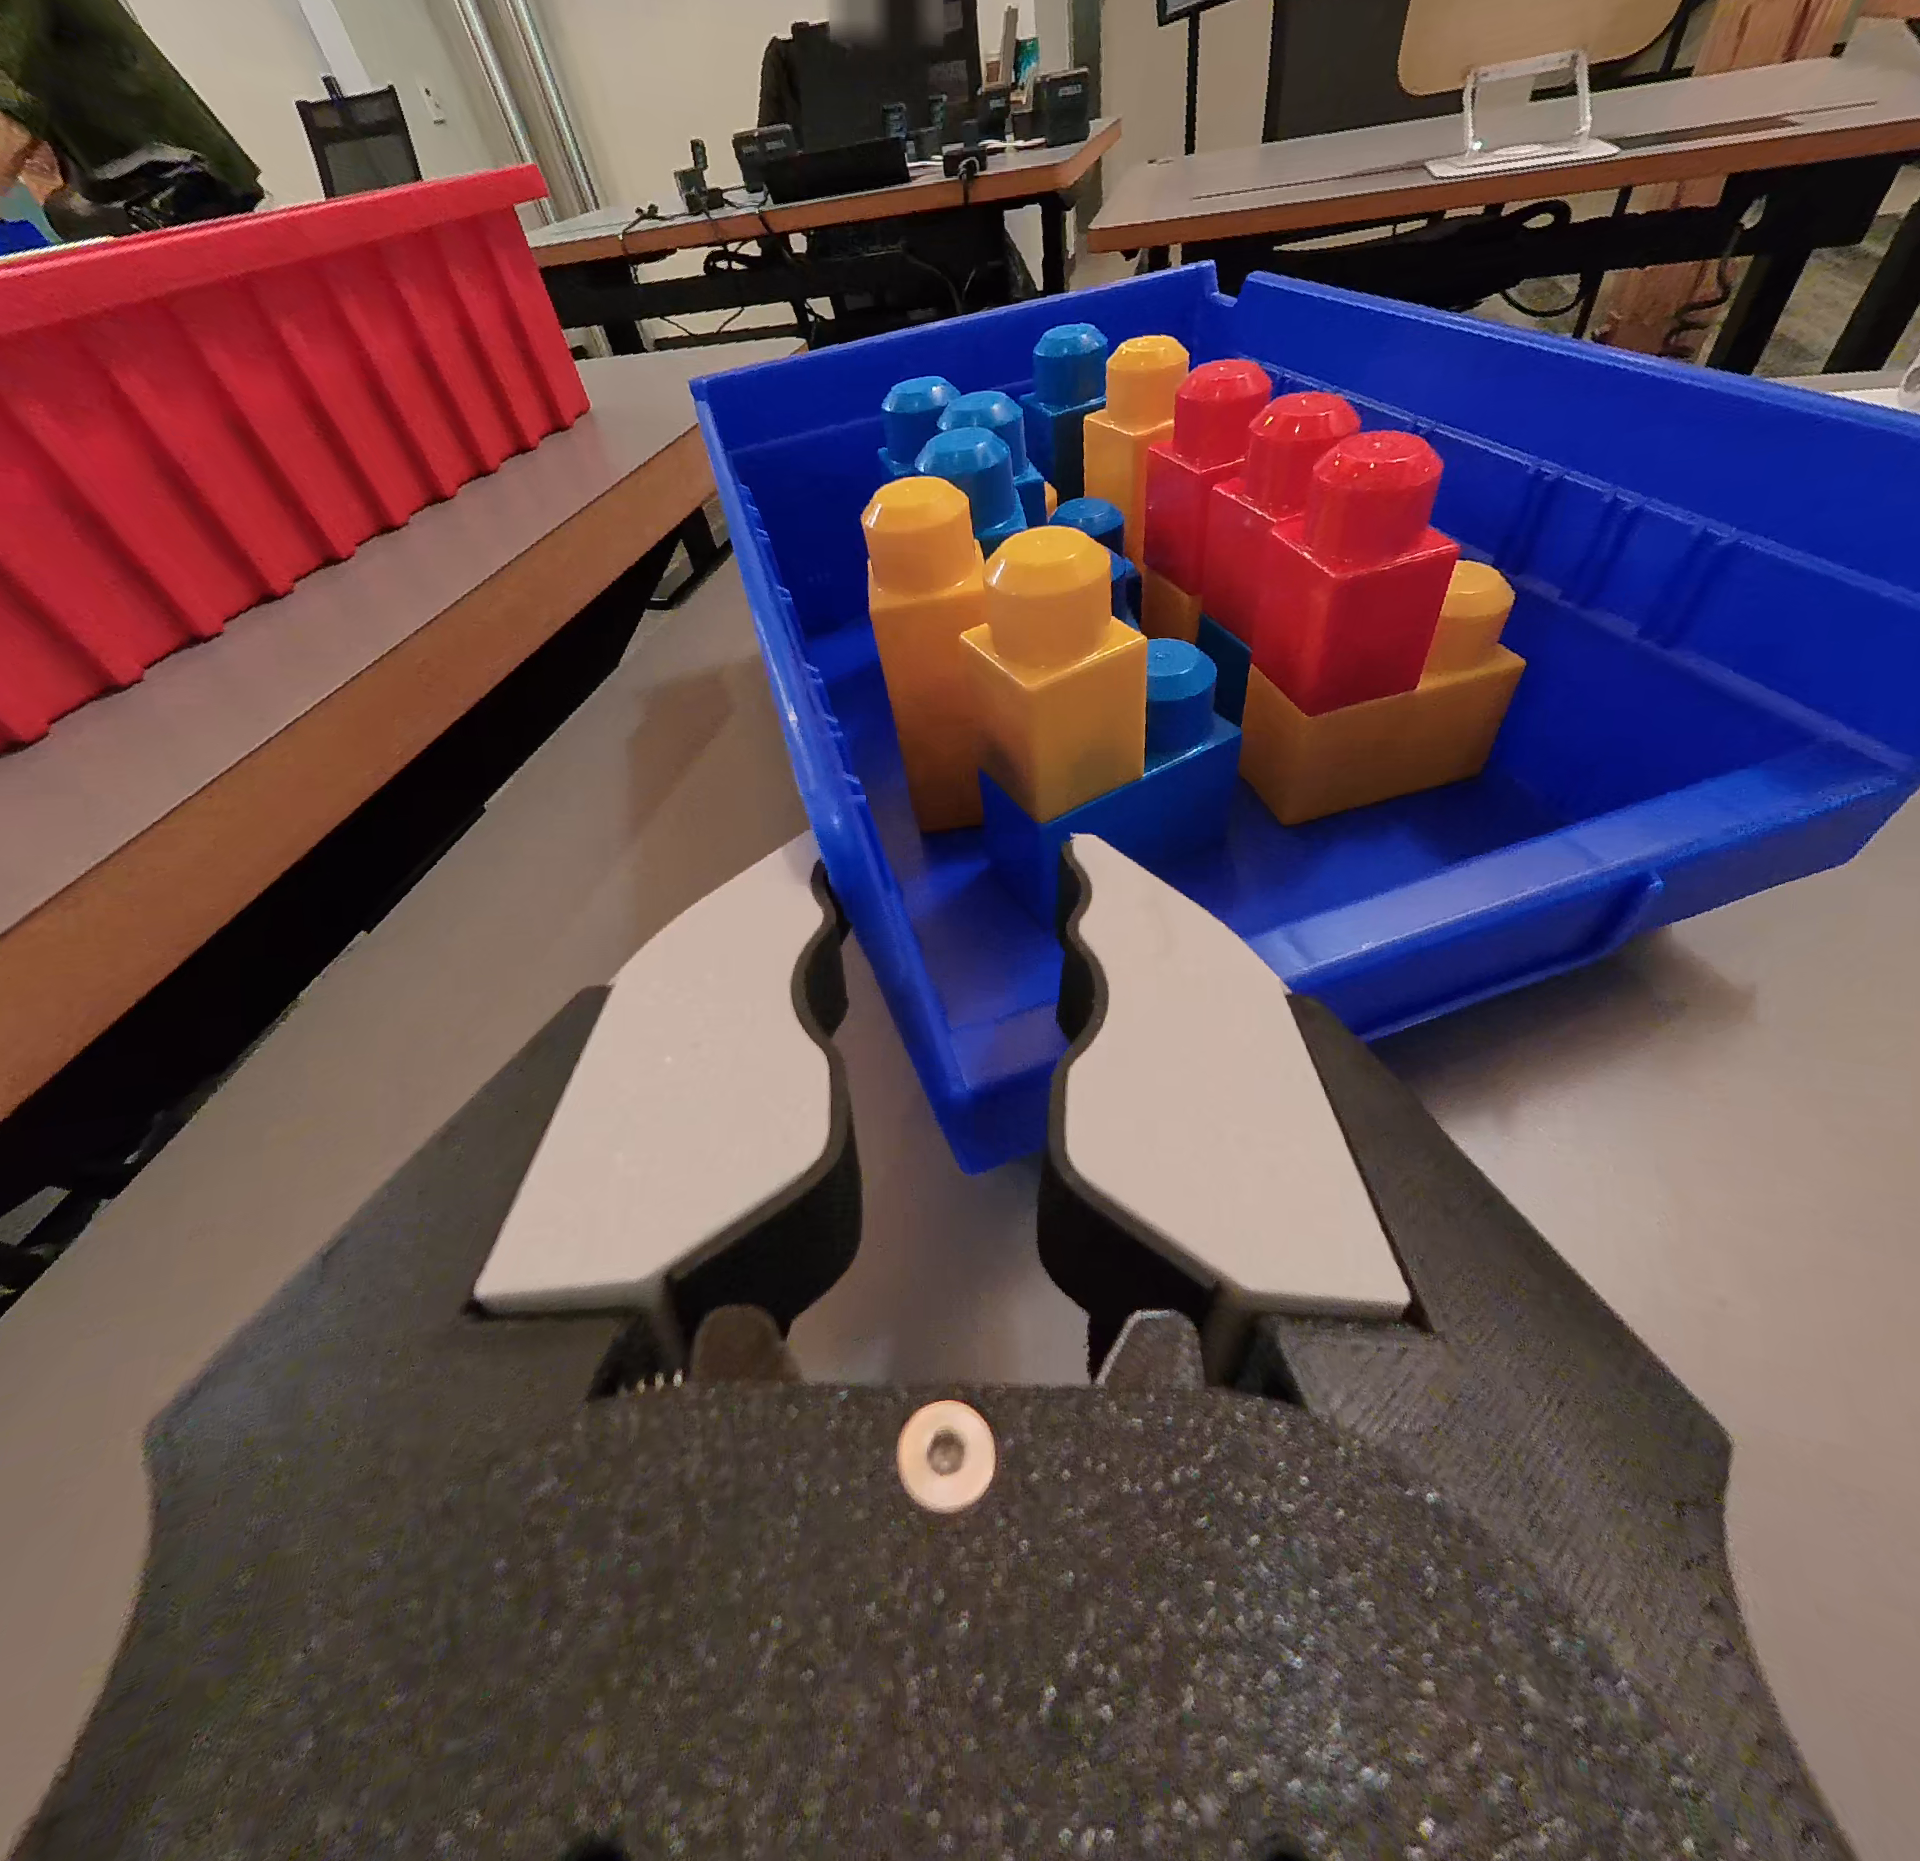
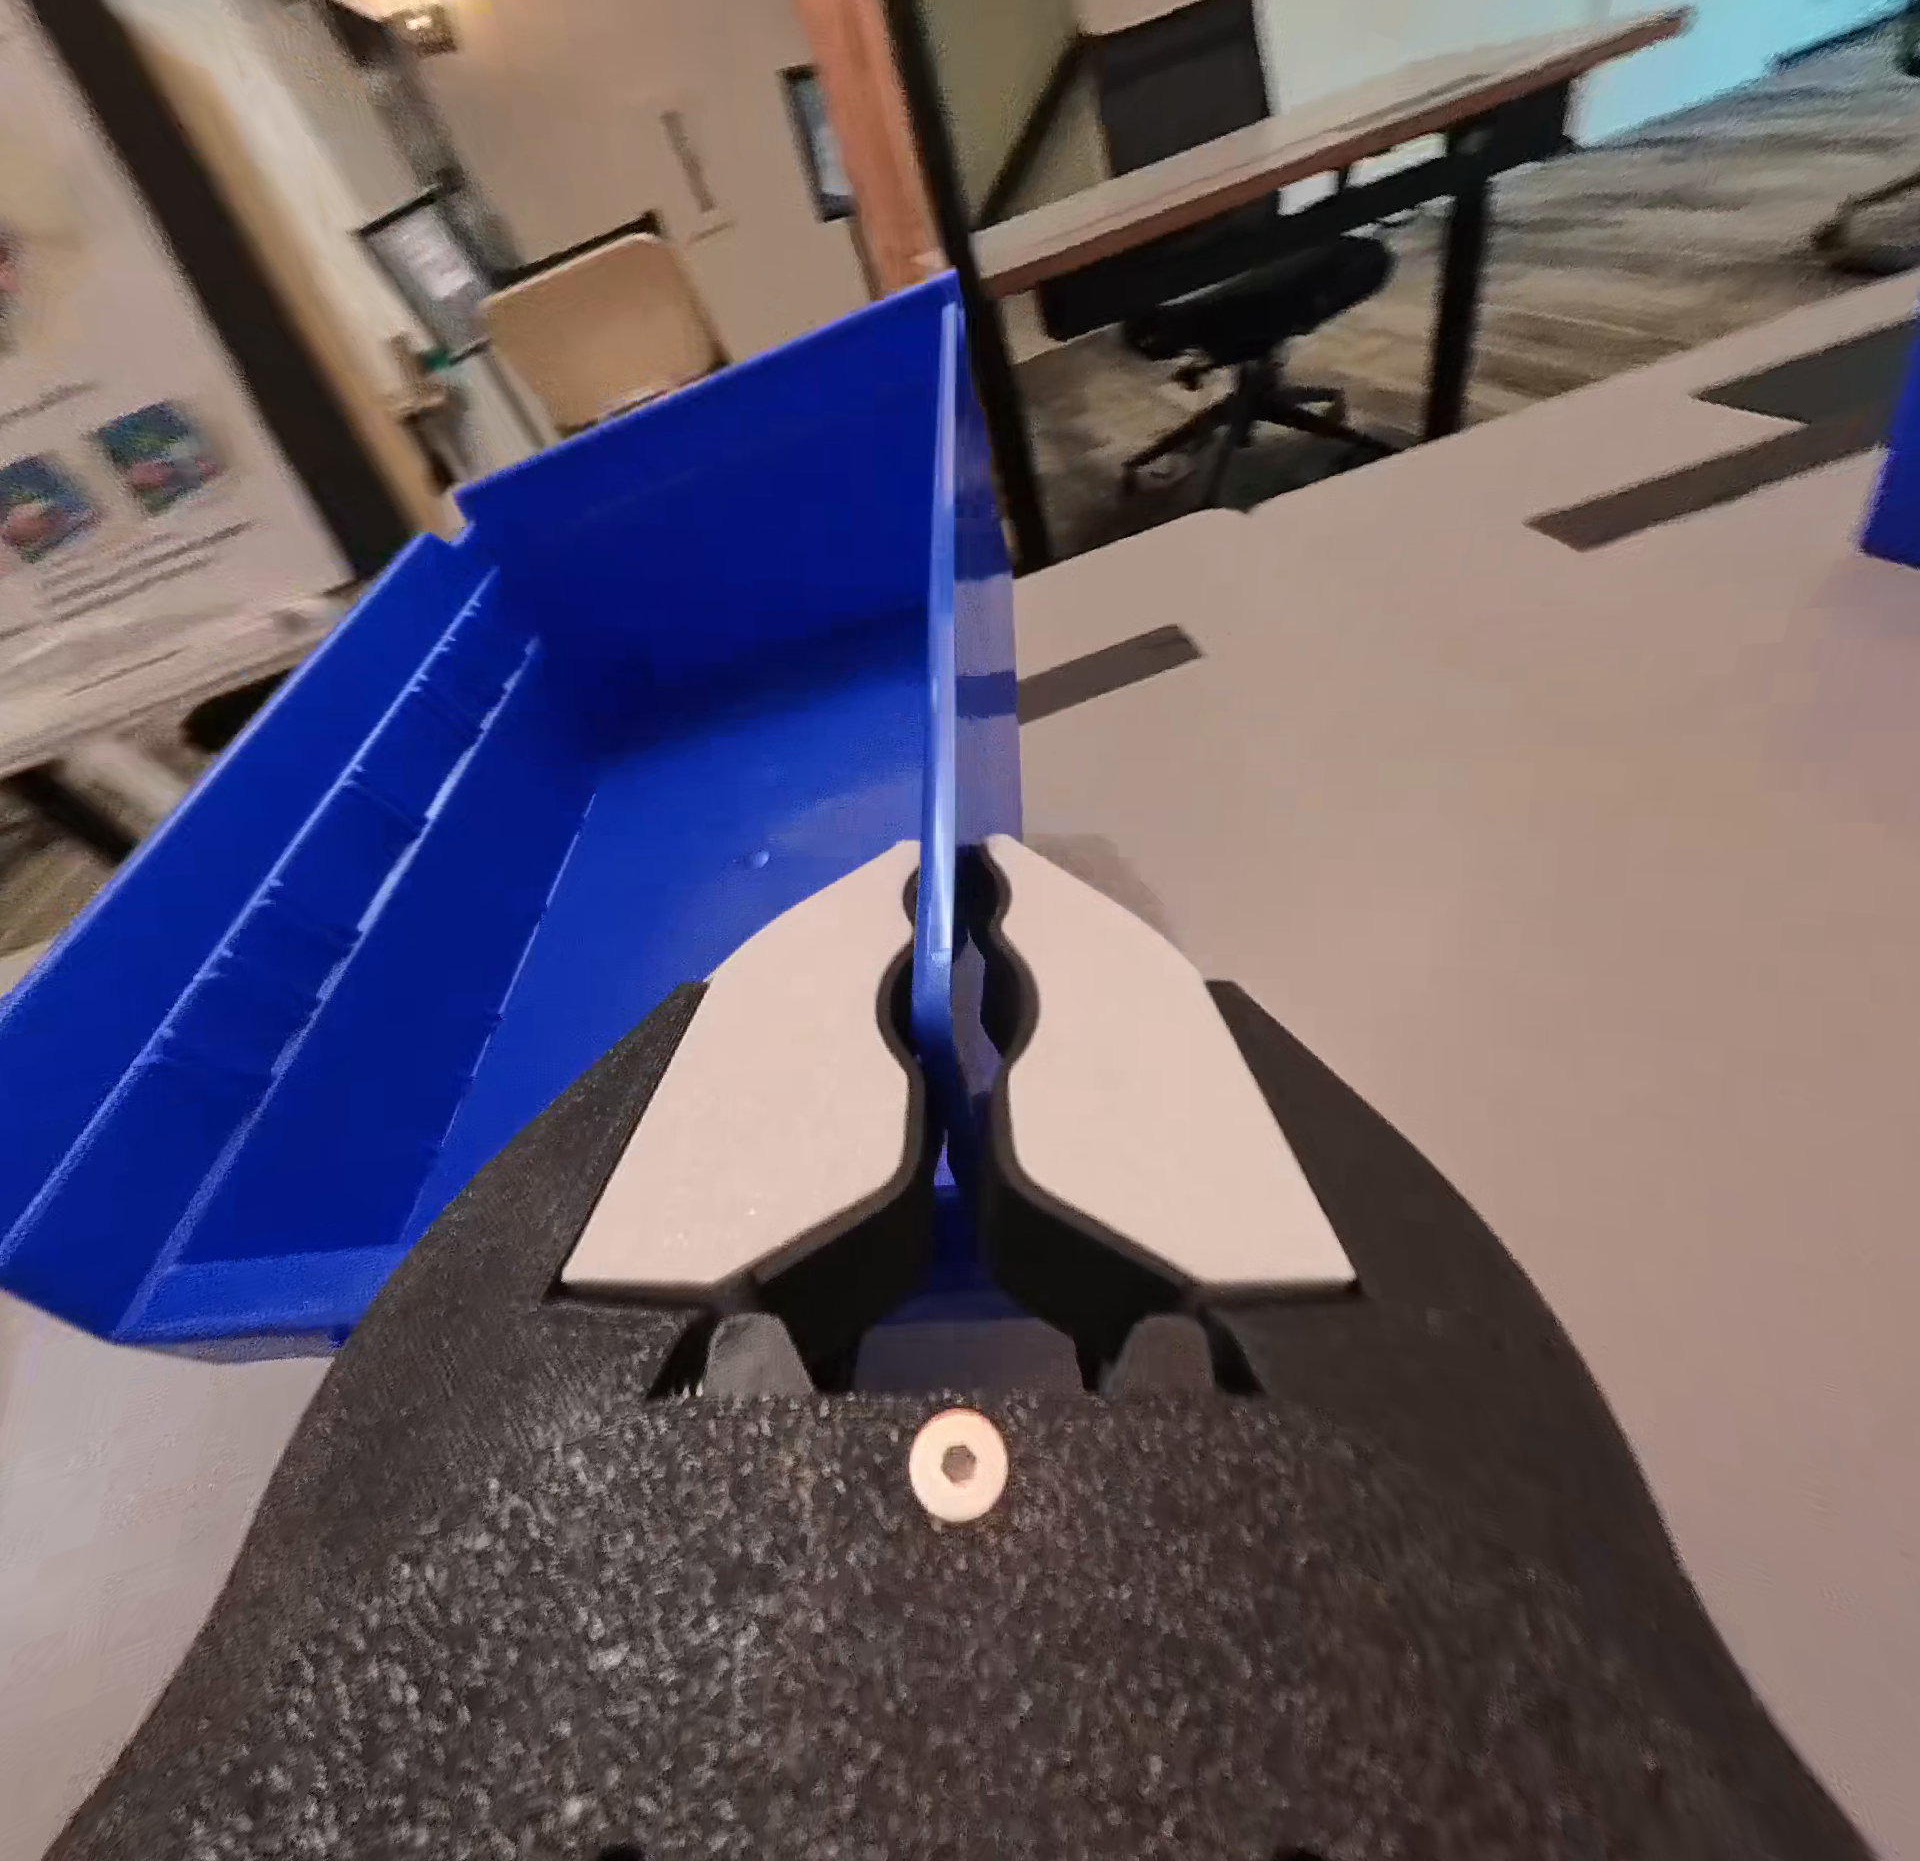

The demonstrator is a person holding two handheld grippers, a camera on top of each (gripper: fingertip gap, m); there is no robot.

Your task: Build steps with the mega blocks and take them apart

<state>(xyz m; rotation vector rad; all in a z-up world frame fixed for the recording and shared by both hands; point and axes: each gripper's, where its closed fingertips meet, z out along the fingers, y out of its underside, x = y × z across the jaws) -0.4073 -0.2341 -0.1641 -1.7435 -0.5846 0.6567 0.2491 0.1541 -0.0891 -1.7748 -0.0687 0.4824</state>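
Blocks: yellow blocks (image 1: 1049,668), red blocks (image 1: 1340,564) and light blue blocks (image 1: 977,461) stand upright, studs up, inside a blue bin (image 1: 1558,876) on the grey table (image 1: 1662,1188).
Red blocks: three in a row running near to far, sitting on a wide yellow base block (image 1: 1371,741) at the right of the group.
Yellow blocks: two at the near left, the nearer one on a dark blue block (image 1: 1132,803); another tall one stands farther back beside the red row.
Light blue blocks: a cluster at the far left of the bin, with single studs showing between the yellow and red ones.
Left gripper (image 1: 945,866): jaws apart with nothing between them, straddling the bin's near left wall; its right finger (image 1: 1174,1063) reaches inside the bin, its left finger (image 1: 707,1063) is outside over the table. Whether either touches the wall I cannot tell.
Right gripper (image 2: 951,861): clenched on the thin right side wall of a blue bin (image 2: 727,616), one finger inside, one outside. No blocks show in the part of this bin seen here. Whether it is the same bin as in the left view I cannot tell.
Red bin (image 1: 260,409): ribbed, on a neighbouring table to the far left.
Room: desks and a black office chair (image 2: 1226,294) beyond, blurred.
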